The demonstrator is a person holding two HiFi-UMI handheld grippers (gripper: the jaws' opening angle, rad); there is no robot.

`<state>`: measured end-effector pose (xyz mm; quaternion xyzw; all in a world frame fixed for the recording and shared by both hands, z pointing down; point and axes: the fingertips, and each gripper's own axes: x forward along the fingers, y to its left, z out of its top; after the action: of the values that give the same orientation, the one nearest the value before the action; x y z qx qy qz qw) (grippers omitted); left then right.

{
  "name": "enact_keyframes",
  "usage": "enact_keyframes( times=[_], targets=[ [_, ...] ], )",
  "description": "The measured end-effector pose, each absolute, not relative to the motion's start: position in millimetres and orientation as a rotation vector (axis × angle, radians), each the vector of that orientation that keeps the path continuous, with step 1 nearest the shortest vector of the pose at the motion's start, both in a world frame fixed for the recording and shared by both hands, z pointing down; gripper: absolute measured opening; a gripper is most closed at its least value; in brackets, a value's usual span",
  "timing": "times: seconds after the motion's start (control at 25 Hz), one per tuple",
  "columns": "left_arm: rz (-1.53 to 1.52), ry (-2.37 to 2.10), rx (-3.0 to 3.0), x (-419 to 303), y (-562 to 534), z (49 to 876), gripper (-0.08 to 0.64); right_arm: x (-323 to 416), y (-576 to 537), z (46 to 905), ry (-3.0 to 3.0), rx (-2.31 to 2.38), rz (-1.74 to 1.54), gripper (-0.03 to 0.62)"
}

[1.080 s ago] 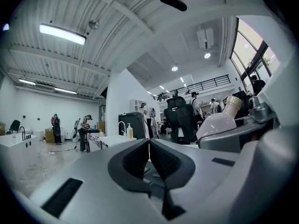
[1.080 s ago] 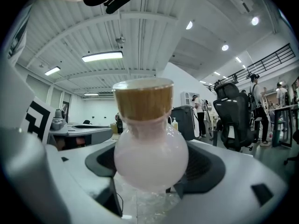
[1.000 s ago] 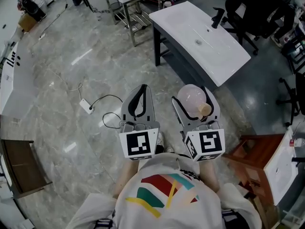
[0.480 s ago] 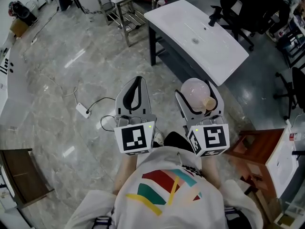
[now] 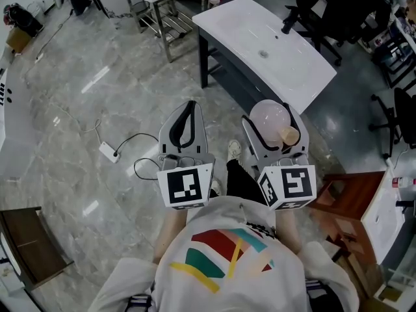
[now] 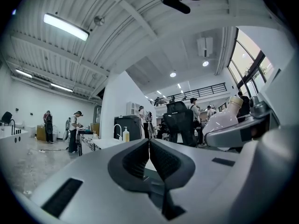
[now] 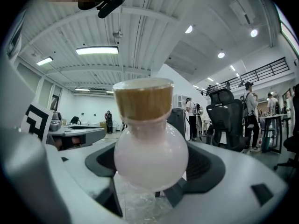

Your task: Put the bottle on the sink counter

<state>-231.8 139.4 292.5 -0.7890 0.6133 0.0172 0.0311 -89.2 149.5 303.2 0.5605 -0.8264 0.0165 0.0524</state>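
Your left tool (image 5: 188,109) has its jaws pressed together on nothing. Your right tool (image 5: 271,117) clamps the bottle (image 7: 150,153) above the floor: round pale-pink body, tan cap, lower end hard to make out. Beyond stands the white sink table (image 5: 289,70).

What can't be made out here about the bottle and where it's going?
- Where the right gripper touches the bottle: right gripper view, the bulb covers it.
- Bottle contents: every view, milky wall.
- Faucet on the sink counter: head view, small, blends into the dark chair behind.
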Motion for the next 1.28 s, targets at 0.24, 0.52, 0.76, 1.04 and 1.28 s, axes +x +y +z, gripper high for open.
enact_keyframes(
  times=[0.24, 0.52, 0.76, 1.04, 1.28],
  targets=[
    [0.051, 1.871, -2.417, -232.2, 135.6, 290.9, 0.018, -94.2, 140.3, 301.5, -2.537, 1.706, 0.031, 0.393],
    [0.044, 1.874, -2.397, -228.1, 129.1, 287.9, 0.018, -92.8, 128.6, 300.4, -2.552, 1.703, 0.023, 0.393],
    [0.046, 1.89, -2.395, -229.2, 121.6, 289.4, 0.018, -90.7, 119.6, 300.8, -2.56, 1.706, 0.024, 0.393],
    [-0.009, 1.908, -2.348, -221.4, 101.2, 292.2, 0.017, -83.3, 101.3, 303.3, -2.573, 1.699, 0.031, 0.393],
    [0.012, 1.9, -2.367, -216.3, 69.5, 287.8, 0.017, -82.0, 67.1, 301.7, -2.587, 1.694, 0.029, 0.393]
  ],
)
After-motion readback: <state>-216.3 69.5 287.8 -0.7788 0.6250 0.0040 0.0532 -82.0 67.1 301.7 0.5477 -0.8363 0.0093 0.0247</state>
